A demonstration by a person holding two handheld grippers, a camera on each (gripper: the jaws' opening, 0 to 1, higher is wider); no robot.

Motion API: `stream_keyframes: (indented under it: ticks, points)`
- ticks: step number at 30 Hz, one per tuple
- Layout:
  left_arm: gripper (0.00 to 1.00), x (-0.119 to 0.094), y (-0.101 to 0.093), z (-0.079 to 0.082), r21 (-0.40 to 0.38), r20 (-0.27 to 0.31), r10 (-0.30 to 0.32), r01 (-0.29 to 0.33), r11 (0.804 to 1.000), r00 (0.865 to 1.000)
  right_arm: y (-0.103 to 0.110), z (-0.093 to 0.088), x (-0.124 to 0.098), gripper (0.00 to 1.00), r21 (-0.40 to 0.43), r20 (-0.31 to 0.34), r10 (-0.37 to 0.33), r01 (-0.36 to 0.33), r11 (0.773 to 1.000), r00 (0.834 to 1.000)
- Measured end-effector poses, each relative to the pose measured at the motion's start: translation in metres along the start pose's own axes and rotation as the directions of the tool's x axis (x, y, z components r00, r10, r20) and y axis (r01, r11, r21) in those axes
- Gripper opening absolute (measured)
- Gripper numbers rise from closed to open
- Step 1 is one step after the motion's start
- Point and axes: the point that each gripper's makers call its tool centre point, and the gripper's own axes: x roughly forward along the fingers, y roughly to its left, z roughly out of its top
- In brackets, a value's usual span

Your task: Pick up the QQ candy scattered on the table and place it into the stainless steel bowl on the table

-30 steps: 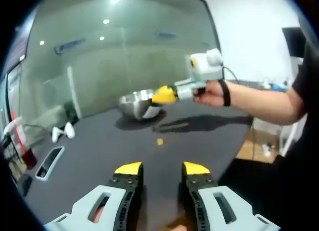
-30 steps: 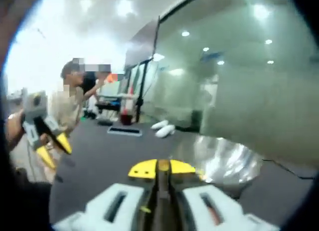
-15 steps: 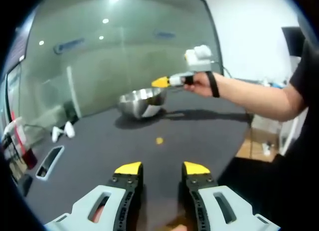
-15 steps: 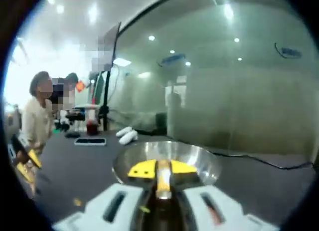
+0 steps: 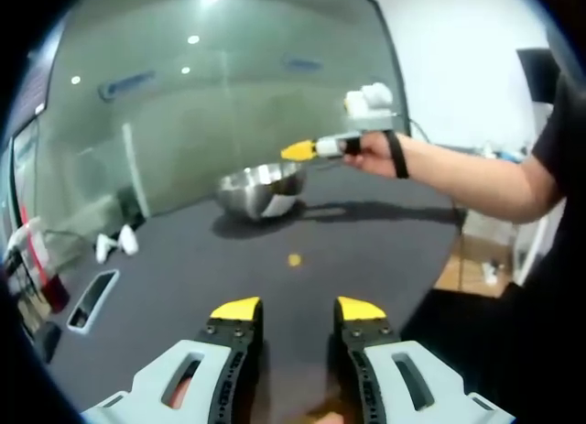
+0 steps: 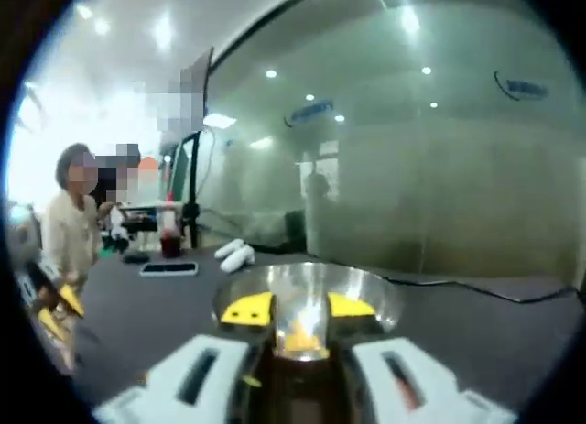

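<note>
Hovering over the bowl, the right gripper has its yellow-tipped jaws parted, and in the right gripper view a blurred yellow-orange candy sits in the gap between them, with the bowl's shiny inside behind it; whether the candy touches either jaw is too blurred to tell. From the left gripper view the same right gripper is held out by a hand with a dark wrist strap, its yellow tip just above the bowl, which stands on the far part of the dark table. One more small yellow candy lies on the table between the bowl and the left gripper, well apart from both. The left gripper is low over the near table with its jaws spread and nothing between them. Off to the left side lie a phone and two white objects. A glass wall rises behind the table. A person stands beyond the table's far end.
</note>
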Motion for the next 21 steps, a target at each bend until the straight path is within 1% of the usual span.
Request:
stream_keyframes:
  ticks: [5,6,10,11,13,14,16,18,21]
  points:
    - [0.33,0.000,0.002,0.000,-0.002,0.000,0.004,-0.004,1.000,1.000,0.008,0.003,-0.014,0.20,-0.014,0.014,0.039,-0.039,0.999,0.999]
    - [0.33,0.000,0.002,0.000,-0.001,-0.001,0.005,-0.005,1.000,1.000,0.013,0.002,-0.019,0.18,-0.010,0.013,0.068,-0.068,0.998,0.998]
    - [0.33,-0.001,0.003,-0.001,0.000,0.000,0.004,-0.004,1.000,1.000,0.027,-0.006,-0.034,0.19,-0.029,-0.003,0.141,-0.141,0.990,0.990]
    - [0.33,-0.001,0.003,-0.001,0.001,-0.001,0.004,-0.004,1.000,1.000,0.031,-0.009,-0.039,0.19,-0.032,-0.009,0.165,-0.165,0.986,0.986]
    - [0.33,-0.001,0.004,0.000,0.001,0.001,0.005,-0.005,1.000,1.000,0.045,-0.015,-0.049,0.19,-0.035,-0.014,0.246,-0.246,0.969,0.969]
    - [0.33,-0.001,0.004,0.000,-0.001,0.003,0.005,-0.005,1.000,1.000,0.049,-0.018,-0.053,0.20,-0.045,-0.016,0.269,-0.270,0.962,0.963]
    - [0.33,-0.001,0.004,0.000,0.001,0.003,0.004,-0.004,1.000,1.000,0.052,-0.025,-0.060,0.20,-0.062,-0.028,0.286,-0.287,0.956,0.958]
    - [0.33,0.000,0.004,0.000,0.001,0.002,0.002,-0.002,1.000,1.000,0.057,-0.032,-0.065,0.20,-0.047,-0.040,0.313,-0.315,0.948,0.949]
    - [0.33,0.002,0.001,0.000,0.003,0.001,-0.004,0.004,1.000,1.000,0.063,-0.038,-0.068,0.20,-0.061,-0.057,0.335,-0.338,0.939,0.940]
